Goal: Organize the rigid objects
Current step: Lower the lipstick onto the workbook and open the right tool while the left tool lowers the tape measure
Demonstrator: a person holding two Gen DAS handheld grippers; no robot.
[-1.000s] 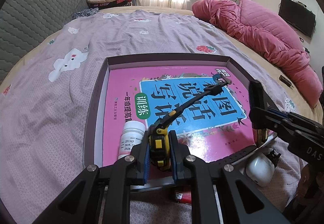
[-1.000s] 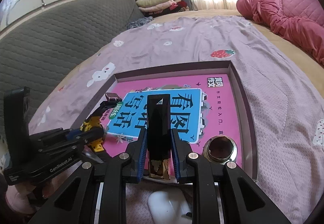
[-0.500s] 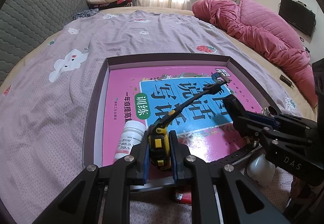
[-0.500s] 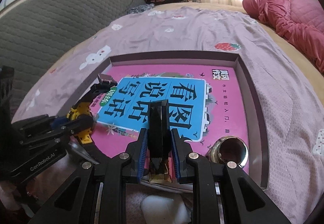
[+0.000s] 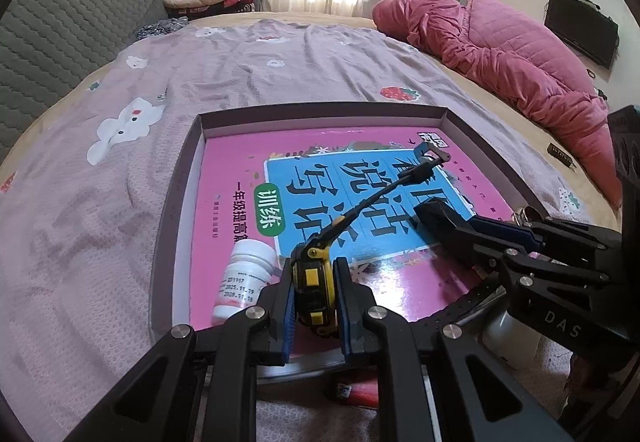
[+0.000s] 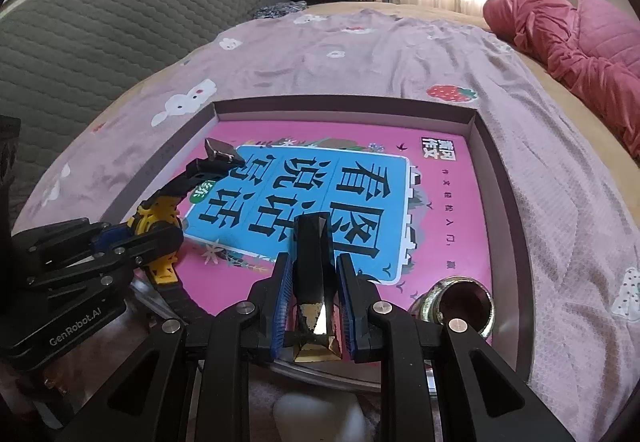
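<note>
My left gripper [image 5: 316,267] is shut on a yellow and black wristwatch [image 5: 315,292], whose black strap [image 5: 380,198] arches up over the pink book [image 5: 224,218]. The book lies in a shallow dark-rimmed tray [image 5: 176,210] on the bed. My right gripper [image 6: 315,263] is shut on a black faceted bottle with a gold base [image 6: 312,238], held low over the book's near edge. The left wrist view has the right gripper [image 5: 480,238] reaching in from the right. From the right wrist view the left gripper [image 6: 160,238] and the watch [image 6: 156,216] are at the left.
A white pill bottle [image 5: 244,282] lies in the tray's near left corner. A shiny metal cup [image 6: 456,300] sits in its near right corner. A white rounded object [image 6: 316,414] and a red item [image 5: 356,390] lie on the bedsheet before the tray. A pink quilt [image 5: 500,54] is heaped at the right.
My right gripper has come in to the left and lower over the tray, rolling a little, with the black bottle in it. The left gripper and watch have stayed put.
</note>
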